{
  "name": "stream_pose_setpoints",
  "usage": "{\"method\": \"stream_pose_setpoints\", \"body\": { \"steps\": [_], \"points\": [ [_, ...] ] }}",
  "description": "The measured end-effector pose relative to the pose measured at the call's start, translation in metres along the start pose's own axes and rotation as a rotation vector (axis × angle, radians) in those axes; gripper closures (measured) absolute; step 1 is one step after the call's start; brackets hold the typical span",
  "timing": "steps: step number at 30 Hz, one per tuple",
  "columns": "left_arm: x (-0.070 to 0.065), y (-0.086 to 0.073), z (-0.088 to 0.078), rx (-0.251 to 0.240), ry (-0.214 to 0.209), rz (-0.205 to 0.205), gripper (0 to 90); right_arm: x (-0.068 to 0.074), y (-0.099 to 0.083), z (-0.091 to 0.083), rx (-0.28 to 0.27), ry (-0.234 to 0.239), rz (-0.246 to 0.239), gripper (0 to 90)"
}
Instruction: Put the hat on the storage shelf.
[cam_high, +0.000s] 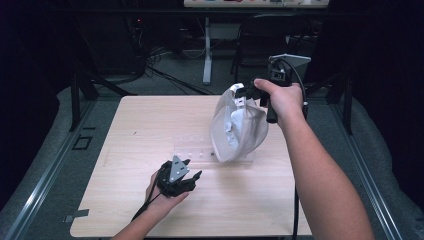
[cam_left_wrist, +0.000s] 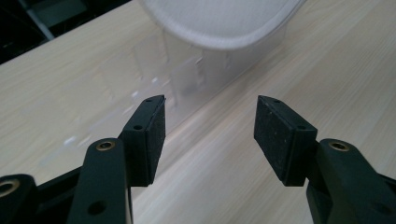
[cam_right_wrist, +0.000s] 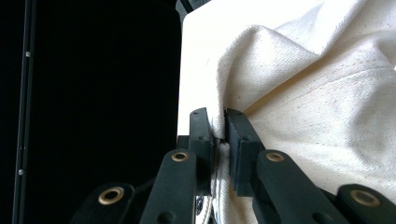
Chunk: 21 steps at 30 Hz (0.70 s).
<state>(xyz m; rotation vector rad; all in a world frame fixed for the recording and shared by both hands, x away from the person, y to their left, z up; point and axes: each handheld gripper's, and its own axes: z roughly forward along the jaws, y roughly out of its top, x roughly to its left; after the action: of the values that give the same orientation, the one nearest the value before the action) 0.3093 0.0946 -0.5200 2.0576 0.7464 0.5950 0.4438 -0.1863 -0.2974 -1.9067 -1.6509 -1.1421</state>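
right gripper (cam_high: 248, 93): clenched on a fold of the white cloth bag (cam_high: 236, 127); in the right gripper view the two black jaws stand almost together with the canvas (cam_right_wrist: 322, 93) pinched between the pads at the bag's upper edge. the bag hangs from that grip above the far right part of the wooden table (cam_high: 130, 145), its long axis running top to bottom, its rounded lower end at or just above a clear plastic container (cam_high: 235, 159) that stands on the table; whether the cloth touches the container cannot be told. left gripper (cam_high: 187, 176): released, jaws well apart with nothing between them, held low over the near left part of the table in the person's left hand (cam_high: 162, 197). in the left gripper view the open pads frame bare tabletop, and the bag's hemmed bottom (cam_left_wrist: 224, 23) and the container (cam_left_wrist: 205, 70) lie straight ahead and above. governing relation: the bag lies forward and to the right of the free left gripper, which is the nearer of the two to the bag's lower end and to the container; judged, any next grasp on either falls to it. limits of inspection: the bag's mouth and handles are bunched behind the right hand (cam_high: 282, 97); the container's outline is faint; the contents of bag and container cannot be made out; the bag's top is cut off in the left gripper view.
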Motion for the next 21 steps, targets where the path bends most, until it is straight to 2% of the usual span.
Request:
{"method": "stream_pose_setpoints", "body": {
  "steps": [3,6,11,14,17,19,21],
  "points": [
    [-0.012,0.015,0.012,-0.02,-0.009,0.009,43.0,0.0,0.0,0.0,-0.001,-0.001,0.0,81.9],
    [-0.026,0.028,0.022,-0.028,-0.015,0.046,42.5,0.0,0.0,0.001,0.002,-0.002,-0.005,81.9],
    [-0.041,0.043,0.037,-0.019,-0.033,0.047,42.5,0.001,0.0,0.002,0.003,0.002,-0.007,81.9],
    [-0.05,0.051,0.043,-0.005,-0.001,0.072,43.2,0.002,-0.001,0.002,0.003,0.001,-0.009,81.8],
    [-0.056,0.058,0.049,0.003,0.055,0.098,44.3,0.002,-0.001,0.003,0.008,0.003,-0.01,81.8],
    [-0.058,0.061,0.053,0.011,0.089,0.1,48.3,0.002,-0.001,0.003,0.012,0.003,-0.017,81.8],
    [-0.057,0.063,0.055,0.022,0.099,0.103,53.1,0.003,-0.001,0.004,0.008,0.003,-0.017,81.8]
  ]
}}
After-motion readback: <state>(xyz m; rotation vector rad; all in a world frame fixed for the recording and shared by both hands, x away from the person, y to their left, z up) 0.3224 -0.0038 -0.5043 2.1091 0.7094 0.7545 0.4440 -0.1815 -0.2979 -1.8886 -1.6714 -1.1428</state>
